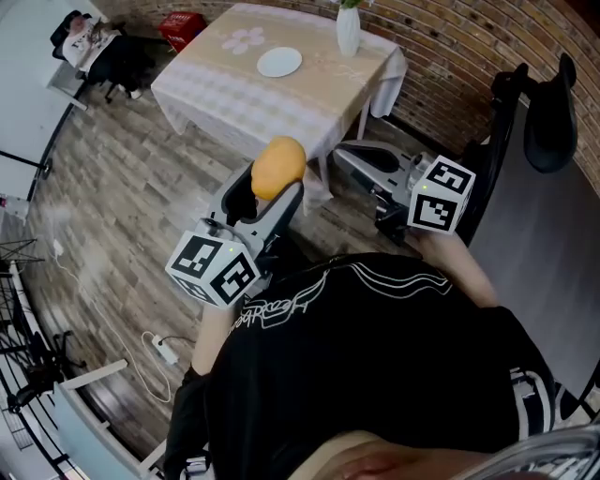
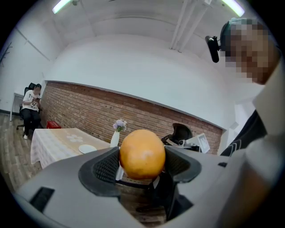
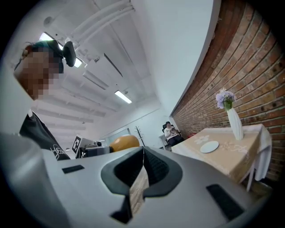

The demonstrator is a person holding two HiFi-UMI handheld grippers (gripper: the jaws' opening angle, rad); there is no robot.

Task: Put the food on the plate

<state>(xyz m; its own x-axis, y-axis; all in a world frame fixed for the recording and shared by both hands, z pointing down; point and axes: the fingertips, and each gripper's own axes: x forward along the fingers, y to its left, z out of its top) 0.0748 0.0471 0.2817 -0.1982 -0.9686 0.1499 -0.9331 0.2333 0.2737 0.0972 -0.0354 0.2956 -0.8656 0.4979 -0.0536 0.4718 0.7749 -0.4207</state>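
An orange round fruit [image 1: 278, 166] [image 2: 142, 154] sits clamped between the jaws of my left gripper [image 1: 272, 192] [image 2: 143, 161], held up in front of the person's chest; it also shows in the right gripper view as the orange fruit [image 3: 124, 142]. My right gripper [image 1: 361, 161] [image 3: 143, 165] is shut with nothing between its pads, to the right of the left one. A small white plate [image 1: 279, 62] [image 2: 87, 148] [image 3: 209, 146] lies on a table with a beige cloth [image 1: 234, 89], well ahead of both grippers.
A white vase with flowers [image 1: 348, 28] [image 3: 233, 119] stands on the table's far right. A black office chair [image 1: 548, 112] is at the right. A seated person [image 2: 30, 104] and a red box [image 1: 182, 28] are beyond the table. A cable and power strip [image 1: 165, 351] lie on the wood floor.
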